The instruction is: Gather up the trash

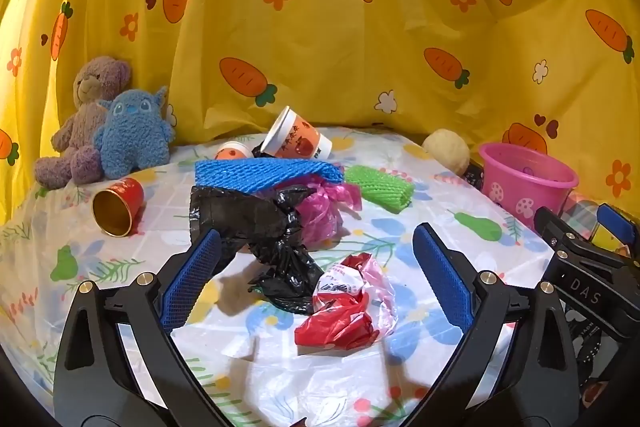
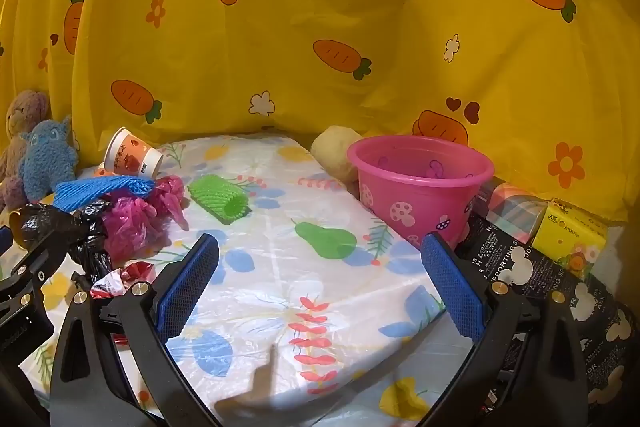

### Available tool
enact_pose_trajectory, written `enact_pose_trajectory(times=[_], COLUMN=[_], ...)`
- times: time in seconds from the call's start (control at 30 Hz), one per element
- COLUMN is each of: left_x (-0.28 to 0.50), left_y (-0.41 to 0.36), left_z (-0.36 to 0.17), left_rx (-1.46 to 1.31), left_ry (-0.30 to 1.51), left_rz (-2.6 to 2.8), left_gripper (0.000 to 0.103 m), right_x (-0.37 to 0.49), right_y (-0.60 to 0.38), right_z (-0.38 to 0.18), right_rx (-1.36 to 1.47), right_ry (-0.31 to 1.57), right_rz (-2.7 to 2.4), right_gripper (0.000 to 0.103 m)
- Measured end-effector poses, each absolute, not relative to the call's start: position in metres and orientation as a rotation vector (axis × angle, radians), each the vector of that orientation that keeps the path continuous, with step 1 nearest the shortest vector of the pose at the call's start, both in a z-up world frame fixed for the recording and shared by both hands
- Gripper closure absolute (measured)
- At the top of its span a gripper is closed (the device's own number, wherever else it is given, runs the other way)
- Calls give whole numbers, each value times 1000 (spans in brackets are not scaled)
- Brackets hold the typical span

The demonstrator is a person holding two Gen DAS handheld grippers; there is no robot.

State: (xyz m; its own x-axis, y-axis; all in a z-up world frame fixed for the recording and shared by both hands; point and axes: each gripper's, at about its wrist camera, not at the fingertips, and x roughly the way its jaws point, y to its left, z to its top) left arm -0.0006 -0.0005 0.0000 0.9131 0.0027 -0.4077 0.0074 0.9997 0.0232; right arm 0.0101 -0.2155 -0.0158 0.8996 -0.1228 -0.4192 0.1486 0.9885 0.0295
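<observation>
Both tongs tip slightly down over the table, jaws spread wide and empty: the left gripper [image 1: 316, 279] above a red-white bag [image 1: 348, 311], the right gripper [image 2: 320, 287] near one pink bucket [image 2: 420, 183]. Mid-table trash: one black bag [image 1: 256, 223], two foam nets, three cups.

Left gripper [image 1: 316, 275]: matte black plastic arms, curved, with slotted cut-outs; brass-coloured round screw heads at the joints; long blue pads [image 1: 192, 279] with fine cross-hatch texture. Right gripper [image 2: 320, 283]: same build, same blue textured pads [image 2: 452, 287]. White lettering "DAS" on its black body in the left view.
</observation>
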Motion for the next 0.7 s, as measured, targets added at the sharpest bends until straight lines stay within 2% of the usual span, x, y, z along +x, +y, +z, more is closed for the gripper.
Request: enact_pose_trajectory(times=[0.7], left_x=[1], left_y=[-7], left_z=[1], left_rx=[25], left_ry=[423], left_rz=[-7], left_gripper=[7], right_x=[11], right_y=[-216], right_z=[-17], right_rx=[64], right_ry=[429], right_rz=[-145], right_gripper=[5])
